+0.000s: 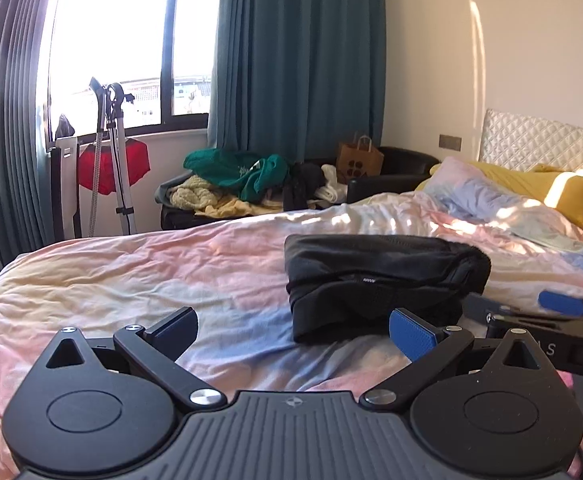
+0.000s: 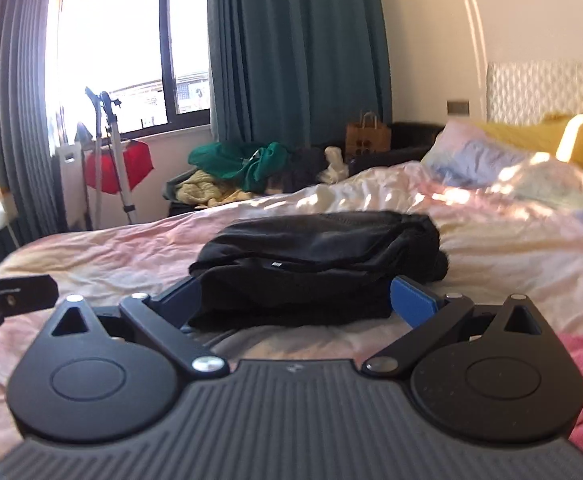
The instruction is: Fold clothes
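A folded black garment (image 1: 383,280) lies on a pastel duvet (image 1: 151,276) at mid-bed. In the left wrist view it sits at 1 o'clock of the left gripper (image 1: 293,330), whose jaws stand wide apart and hold nothing. The right gripper (image 2: 295,304), jaws also spread, frames the garment's near edge at 12 o'clock; contact cannot be told. A clothes pile (image 1: 243,180) lies beyond the bed at 11 o'clock, under teal curtains (image 1: 299,52). A yellow pillow (image 1: 539,188) rests at 2 o'clock.
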### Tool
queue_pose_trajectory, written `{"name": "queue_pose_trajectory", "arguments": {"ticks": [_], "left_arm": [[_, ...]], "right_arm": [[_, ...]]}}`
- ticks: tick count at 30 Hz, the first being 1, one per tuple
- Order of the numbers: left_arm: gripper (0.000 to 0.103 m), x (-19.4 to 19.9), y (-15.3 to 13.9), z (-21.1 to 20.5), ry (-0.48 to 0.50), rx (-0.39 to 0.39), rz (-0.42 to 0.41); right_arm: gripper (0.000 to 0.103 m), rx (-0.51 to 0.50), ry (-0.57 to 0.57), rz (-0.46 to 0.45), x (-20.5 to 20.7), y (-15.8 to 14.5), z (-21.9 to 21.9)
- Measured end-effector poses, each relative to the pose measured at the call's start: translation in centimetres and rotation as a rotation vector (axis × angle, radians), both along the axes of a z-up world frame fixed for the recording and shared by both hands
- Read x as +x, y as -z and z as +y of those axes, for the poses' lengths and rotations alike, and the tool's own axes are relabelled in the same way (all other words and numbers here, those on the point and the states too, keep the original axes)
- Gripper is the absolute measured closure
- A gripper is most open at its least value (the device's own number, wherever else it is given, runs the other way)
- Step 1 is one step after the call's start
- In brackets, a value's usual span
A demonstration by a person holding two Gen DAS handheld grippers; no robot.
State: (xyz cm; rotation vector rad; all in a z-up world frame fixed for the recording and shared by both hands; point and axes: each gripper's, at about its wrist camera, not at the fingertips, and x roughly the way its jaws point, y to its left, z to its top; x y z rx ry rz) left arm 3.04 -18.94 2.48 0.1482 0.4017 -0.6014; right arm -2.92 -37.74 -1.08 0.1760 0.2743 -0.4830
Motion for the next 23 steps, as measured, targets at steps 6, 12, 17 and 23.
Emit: {"name": "queue_pose_trajectory", "arguments": {"ticks": [6,12,17,23], "left_arm": [[0.0,1.0,0.5,1.0,-0.029,-0.018,0.019],[0.0,0.8,0.0,1.3,-0.042,-0.025,0.013],[0.0,0.5,-0.2,1.4,-0.052,-0.025,0.002],[0.0,0.3,-0.3,1.5,-0.056,-0.021,0.006]], "right_arm": [[0.0,-0.001,-0.007,0.005,0.0,0.3,0.3],[0.0,-0.003,-0.008,0.018,0.0,0.3,0.8],[0.0,-0.001,-0.006,0.023,-0.1,0.3,1.1],[0.0,0.003,0.003,0.031,0.0,0.4,1.1]]}}
